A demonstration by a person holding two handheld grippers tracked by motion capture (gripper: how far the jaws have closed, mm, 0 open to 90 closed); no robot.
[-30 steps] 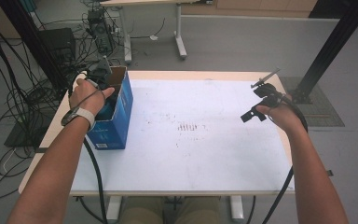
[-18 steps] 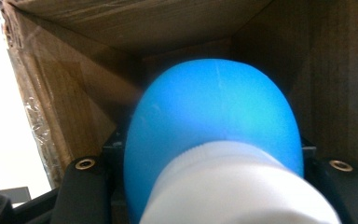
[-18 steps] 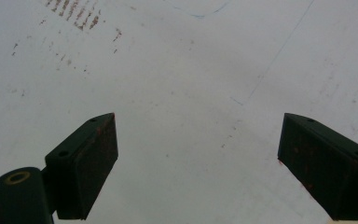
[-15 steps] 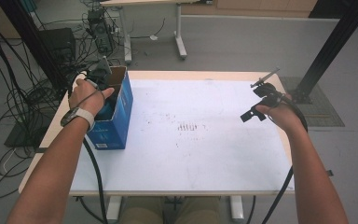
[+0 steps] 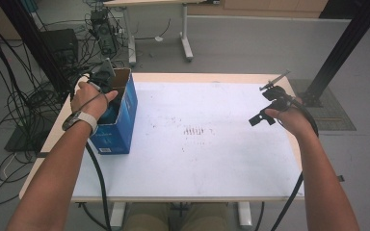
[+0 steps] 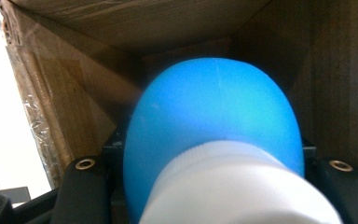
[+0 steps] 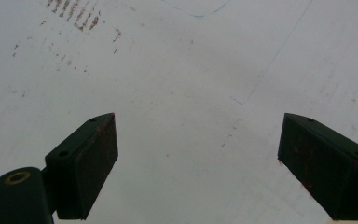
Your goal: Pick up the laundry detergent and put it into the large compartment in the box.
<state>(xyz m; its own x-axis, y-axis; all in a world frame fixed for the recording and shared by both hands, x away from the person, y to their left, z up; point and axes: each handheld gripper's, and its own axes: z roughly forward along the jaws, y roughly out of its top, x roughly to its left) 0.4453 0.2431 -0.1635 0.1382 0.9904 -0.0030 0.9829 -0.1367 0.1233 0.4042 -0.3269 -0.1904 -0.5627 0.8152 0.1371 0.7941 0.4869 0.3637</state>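
L gripper (image 5: 107,91) fingers clamp blue-white bottle (image 6: 214,135) inside box (image 5: 125,110).

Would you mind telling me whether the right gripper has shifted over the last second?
No. The right gripper sits at the same spot beside the table's right edge, level with the brown marks.

Left tool (image 5: 107,91) clamped, pointing down; right tool (image 7: 198,163) gapes wide, hovering.
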